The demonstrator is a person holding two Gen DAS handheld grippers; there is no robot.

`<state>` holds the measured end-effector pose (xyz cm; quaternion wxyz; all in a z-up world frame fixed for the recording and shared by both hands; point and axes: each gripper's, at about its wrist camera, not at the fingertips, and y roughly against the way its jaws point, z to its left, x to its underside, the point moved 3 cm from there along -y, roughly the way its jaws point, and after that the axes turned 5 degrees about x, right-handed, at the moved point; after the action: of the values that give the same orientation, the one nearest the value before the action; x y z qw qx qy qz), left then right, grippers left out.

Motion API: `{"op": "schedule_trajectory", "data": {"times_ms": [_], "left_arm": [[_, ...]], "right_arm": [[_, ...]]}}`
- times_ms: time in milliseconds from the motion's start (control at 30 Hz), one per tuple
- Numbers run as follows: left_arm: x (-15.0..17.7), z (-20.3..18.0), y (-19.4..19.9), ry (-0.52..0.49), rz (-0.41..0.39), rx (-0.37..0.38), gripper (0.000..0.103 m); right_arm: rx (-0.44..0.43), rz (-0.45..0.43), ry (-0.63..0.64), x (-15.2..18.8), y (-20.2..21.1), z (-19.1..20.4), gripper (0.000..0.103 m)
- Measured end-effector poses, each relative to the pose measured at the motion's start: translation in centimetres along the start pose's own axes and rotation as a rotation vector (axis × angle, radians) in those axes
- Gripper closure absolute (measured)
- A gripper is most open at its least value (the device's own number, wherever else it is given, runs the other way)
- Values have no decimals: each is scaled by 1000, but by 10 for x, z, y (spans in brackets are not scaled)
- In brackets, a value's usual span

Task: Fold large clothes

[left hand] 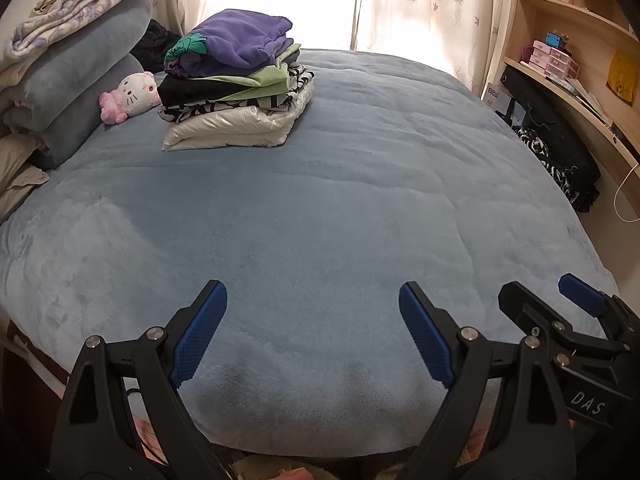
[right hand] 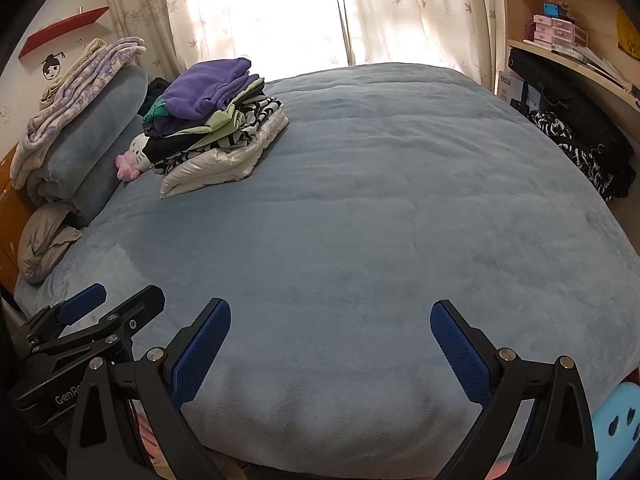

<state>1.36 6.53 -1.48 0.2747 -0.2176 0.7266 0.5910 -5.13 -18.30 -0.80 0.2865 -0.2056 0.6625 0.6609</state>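
Currently no loose garment lies between either set of fingers; left gripper (left hand: 313,330) and right gripper (right hand: 330,346) both stand wide and empty over the blue bed blanket (left hand: 320,200).

Folded clothes stack (left hand: 236,80) sits far left, beside the plush cat (left hand: 132,96): purple fleece atop, white puffy jacket beneath.

Judgement: soft, light, jacket slippery; grip hems or corners.

One clothes stack (left hand: 236,80), two tongs (left hand: 312,320)

Blue bed (left hand: 340,200) surface open across near and right areas. Obstructions: folded clothes stack (left hand: 236,84) far left, plush toy (left hand: 132,96) just beside it, stacked bedding (left hand: 72,72) along left edge.
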Motion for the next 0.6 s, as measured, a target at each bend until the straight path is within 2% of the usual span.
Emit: {"op": "schedule_trajectory", "data": {"times_ms": [600], "left_arm": [[4, -1, 5, 2, -15, -15, 17]], "right_arm": [[11, -11, 1, 3, -3, 6, 2]]}}
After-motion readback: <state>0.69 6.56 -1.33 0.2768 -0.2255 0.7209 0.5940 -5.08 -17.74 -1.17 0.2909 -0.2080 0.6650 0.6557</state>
